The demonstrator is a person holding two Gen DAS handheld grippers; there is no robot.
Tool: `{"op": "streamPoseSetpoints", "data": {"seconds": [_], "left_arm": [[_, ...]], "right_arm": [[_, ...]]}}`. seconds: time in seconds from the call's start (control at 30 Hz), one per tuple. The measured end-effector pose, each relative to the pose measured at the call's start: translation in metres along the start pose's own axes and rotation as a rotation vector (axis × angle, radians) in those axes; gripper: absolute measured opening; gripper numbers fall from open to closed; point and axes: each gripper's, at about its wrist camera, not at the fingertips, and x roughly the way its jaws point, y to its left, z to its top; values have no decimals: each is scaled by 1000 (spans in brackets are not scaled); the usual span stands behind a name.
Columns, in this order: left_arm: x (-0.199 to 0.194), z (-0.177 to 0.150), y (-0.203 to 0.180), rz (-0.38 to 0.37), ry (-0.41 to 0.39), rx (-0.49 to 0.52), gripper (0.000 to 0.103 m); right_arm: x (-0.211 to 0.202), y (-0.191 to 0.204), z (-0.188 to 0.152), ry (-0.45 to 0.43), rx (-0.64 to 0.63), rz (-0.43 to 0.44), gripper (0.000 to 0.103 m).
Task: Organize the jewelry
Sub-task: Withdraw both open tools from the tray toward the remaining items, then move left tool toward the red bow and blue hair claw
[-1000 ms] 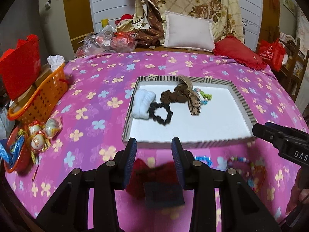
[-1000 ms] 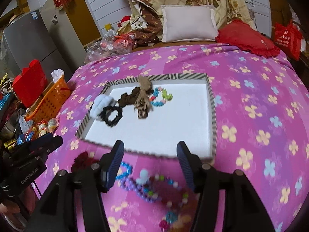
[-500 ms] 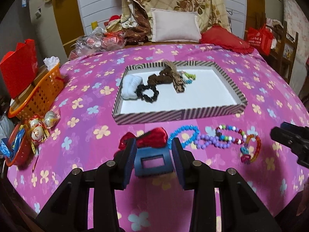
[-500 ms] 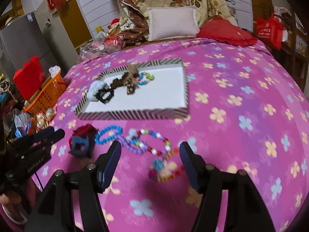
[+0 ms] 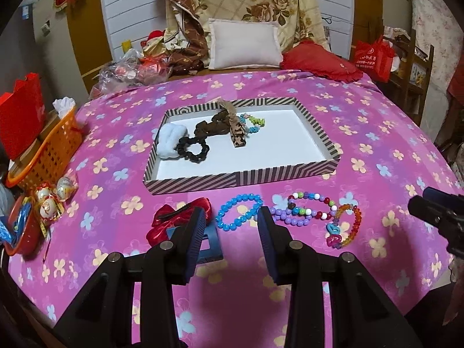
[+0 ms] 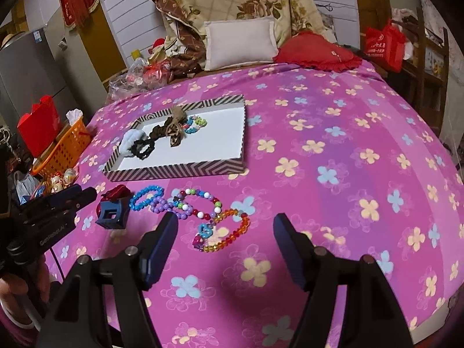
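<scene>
A striped tray (image 5: 240, 178) (image 6: 174, 171) on the pink bedspread holds scrunchies (image 5: 192, 149) and a small bead bracelet (image 5: 252, 123). In front of it lie a red bow (image 5: 174, 220), a blue square clip (image 5: 210, 245) (image 6: 110, 216), a blue bead bracelet (image 5: 237, 214) (image 6: 145, 197), a purple one (image 5: 287, 217), a multicolour one (image 5: 313, 203) (image 6: 200, 203) and an orange-rainbow one (image 5: 346, 227) (image 6: 229, 232). My left gripper (image 5: 230, 227) is open and empty, above the clip and blue bracelet. My right gripper (image 6: 224, 232) is open and empty, around the rainbow bracelet's position but above it.
An orange basket (image 5: 49, 150) and a red bag (image 5: 20, 116) stand at the left edge. A red bowl with wrapped sweets (image 5: 20, 226) sits near left. Pillows (image 5: 243, 45) lie at the back. The right gripper shows in the left view (image 5: 438, 214).
Both grippers have pulled back from the tray toward the near edge. The red bow and blue clip, earlier between the left fingers, now lie on the bedspread.
</scene>
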Motion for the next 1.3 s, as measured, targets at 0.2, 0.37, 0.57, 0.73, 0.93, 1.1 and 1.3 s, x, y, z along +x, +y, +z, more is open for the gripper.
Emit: {"op": "streamPoseSetpoints", "data": {"seconds": [0.2,0.37,0.57,0.73,0.93,1.1,1.3], "left_arm": [[-3,-6,6,55,-6,0,31],[-3,-14,14,92,-3,-11,31],[1,-22,29,99,7,-68,31],[3,-24,39,99,12,-103,31],[4,-26,48,108,16,-122,31],[5,-27,51,109,20,-130,31],[6,-31,57,100,25,-148,31]], "right_arm": [[10,0,7,-1,3,18,72],[21,4,9,7,-4,35,72],[30,13,9,18,-28,42,72],[36,20,9,25,-58,33,72],[40,32,10,28,-99,32,72],[43,42,11,25,-133,32,72],[47,46,10,29,-151,29,72]]}}
